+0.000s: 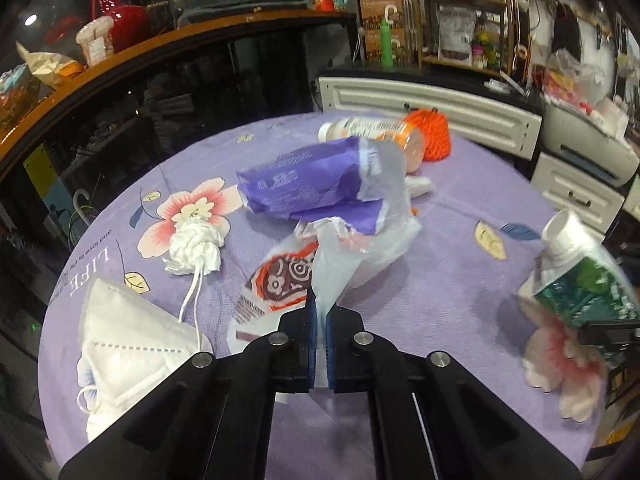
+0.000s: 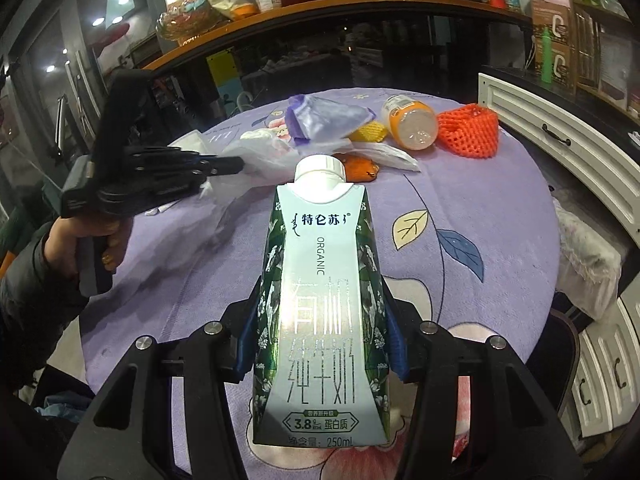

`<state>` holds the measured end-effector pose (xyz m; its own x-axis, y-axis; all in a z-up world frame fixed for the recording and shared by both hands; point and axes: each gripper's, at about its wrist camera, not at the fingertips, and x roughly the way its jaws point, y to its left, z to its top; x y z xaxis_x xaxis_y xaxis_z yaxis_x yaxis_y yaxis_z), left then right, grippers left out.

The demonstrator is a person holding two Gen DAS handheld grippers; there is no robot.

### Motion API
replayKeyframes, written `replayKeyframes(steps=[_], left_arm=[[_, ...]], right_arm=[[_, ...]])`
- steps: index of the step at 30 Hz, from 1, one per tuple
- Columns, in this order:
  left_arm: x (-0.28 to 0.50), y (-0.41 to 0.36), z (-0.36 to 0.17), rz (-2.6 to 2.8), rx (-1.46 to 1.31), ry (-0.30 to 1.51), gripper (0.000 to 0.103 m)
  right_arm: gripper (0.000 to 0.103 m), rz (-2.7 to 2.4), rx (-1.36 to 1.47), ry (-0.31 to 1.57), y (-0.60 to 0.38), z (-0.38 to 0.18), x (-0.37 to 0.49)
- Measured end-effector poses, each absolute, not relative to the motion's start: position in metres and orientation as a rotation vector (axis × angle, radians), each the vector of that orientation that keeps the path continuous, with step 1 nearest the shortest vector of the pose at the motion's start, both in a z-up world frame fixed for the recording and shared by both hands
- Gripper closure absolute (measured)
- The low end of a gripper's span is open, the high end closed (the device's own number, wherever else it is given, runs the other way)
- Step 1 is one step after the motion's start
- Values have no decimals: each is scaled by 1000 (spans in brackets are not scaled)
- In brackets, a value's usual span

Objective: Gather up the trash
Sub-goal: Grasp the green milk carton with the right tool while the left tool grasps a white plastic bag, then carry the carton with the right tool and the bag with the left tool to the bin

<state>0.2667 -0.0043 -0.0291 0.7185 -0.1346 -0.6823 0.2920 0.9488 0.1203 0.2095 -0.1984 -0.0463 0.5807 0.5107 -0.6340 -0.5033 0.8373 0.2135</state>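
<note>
My left gripper (image 1: 320, 314) is shut on a corner of a clear plastic bag (image 1: 360, 240) that trails up and away over the purple cloth. From the right wrist view, that left gripper (image 2: 236, 165) pinches the bag (image 2: 264, 152) at the table's left. My right gripper (image 2: 320, 320) is shut on a green and white milk carton (image 2: 320, 280), cap pointing away; the carton (image 1: 580, 280) shows blurred at the right. On the cloth lie a purple wrapper (image 1: 304, 184), an orange-tinted bottle (image 1: 376, 132), an orange foam net (image 1: 434, 136), a crumpled tissue (image 1: 196, 244), a white face mask (image 1: 128, 344) and a printed wrapper (image 1: 280, 280).
The round table (image 1: 460, 280) wears a purple flowered cloth. A dark glass counter with a wooden top (image 1: 160, 52) curves behind it on the left. White drawer units (image 1: 432, 108) and a printer (image 1: 592, 140) stand close on the right. A person's hand (image 2: 80, 236) holds the left gripper.
</note>
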Motion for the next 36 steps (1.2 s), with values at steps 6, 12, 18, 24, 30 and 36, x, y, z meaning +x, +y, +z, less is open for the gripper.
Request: replayKeyframes(steps=[6, 12, 18, 24, 30, 36], left_arm=[[227, -5, 14, -290, 138, 636, 99], [194, -22, 46, -367, 90, 546, 99], [183, -54, 54, -439, 59, 515, 99], [180, -97, 54, -520, 39, 499, 99], [179, -155, 55, -621, 40, 502, 99], [183, -208, 47, -691, 60, 531, 99]], right_arm=[[51, 563, 50, 707, -215, -40, 191], [51, 523, 89, 684, -236, -37, 171], [51, 454, 124, 670, -265, -41, 150], [51, 313, 157, 685, -313, -55, 135], [51, 178, 174, 752, -351, -93, 140], [51, 107, 225, 862, -373, -155, 159]])
